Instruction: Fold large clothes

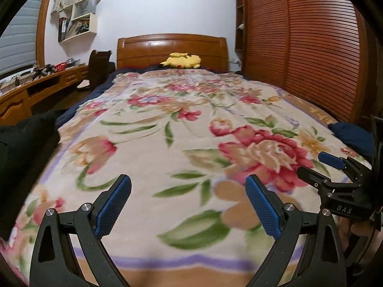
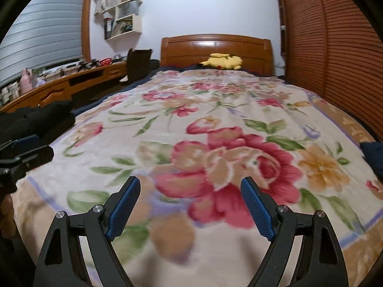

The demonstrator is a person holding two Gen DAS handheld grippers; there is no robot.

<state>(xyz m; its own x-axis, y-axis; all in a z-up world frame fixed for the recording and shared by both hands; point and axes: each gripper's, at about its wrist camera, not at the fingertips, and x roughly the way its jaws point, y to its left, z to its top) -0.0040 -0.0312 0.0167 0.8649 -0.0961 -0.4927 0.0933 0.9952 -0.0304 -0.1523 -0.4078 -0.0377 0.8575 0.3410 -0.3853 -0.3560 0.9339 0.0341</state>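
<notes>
From the left wrist view, the left gripper (image 1: 189, 205) hangs over the floral blanket (image 1: 167, 129) with its jaws wide apart and nothing between them; a black garment (image 1: 26, 141) lies at the left edge of the bed, well apart from the jaws. The right gripper (image 1: 316, 165) shows at the far right. From the right wrist view, the right gripper (image 2: 190, 206) also stands with jaws apart and empty; the black garment (image 2: 40, 117) lies far to their left, and a dark blue cloth (image 2: 373, 153) sits at the right edge.
</notes>
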